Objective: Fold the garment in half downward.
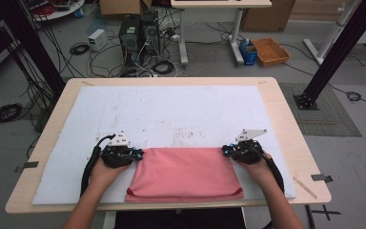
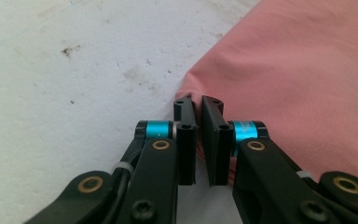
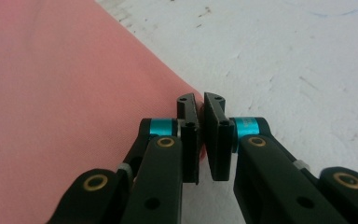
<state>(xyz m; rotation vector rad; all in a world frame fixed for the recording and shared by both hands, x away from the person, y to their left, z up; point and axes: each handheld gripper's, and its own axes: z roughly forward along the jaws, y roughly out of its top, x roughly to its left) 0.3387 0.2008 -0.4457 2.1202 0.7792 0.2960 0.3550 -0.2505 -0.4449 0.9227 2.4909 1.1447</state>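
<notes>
Lying folded at the near edge of the bench (image 1: 286, 119), the pink cloth (image 1: 183, 174) rests on a white mat (image 1: 171, 109) that covers most of the top. The left gripper (image 1: 134, 153) sits at the cloth's far left corner and the right gripper (image 1: 226, 151) at its far right corner, each held by a hand reaching in from the near side.

In the left gripper view, the left gripper (image 2: 199, 100) has its fingers (image 2: 186, 135) drawn narrow, with the cloth (image 2: 298, 70) corner pinched between them; a small pucker of fabric rises at the tips. In the right gripper view, the right gripper (image 3: 199, 98) likewise has its fingers (image 3: 189, 135) nearly together, clamped on the corner of the cloth (image 3: 65, 93), whose edge runs diagonally away across the stained mat (image 3: 284, 56).

Beyond the bench, the floor holds computer towers (image 1: 138, 33), loose cables and an orange tray (image 1: 270, 51).
</notes>
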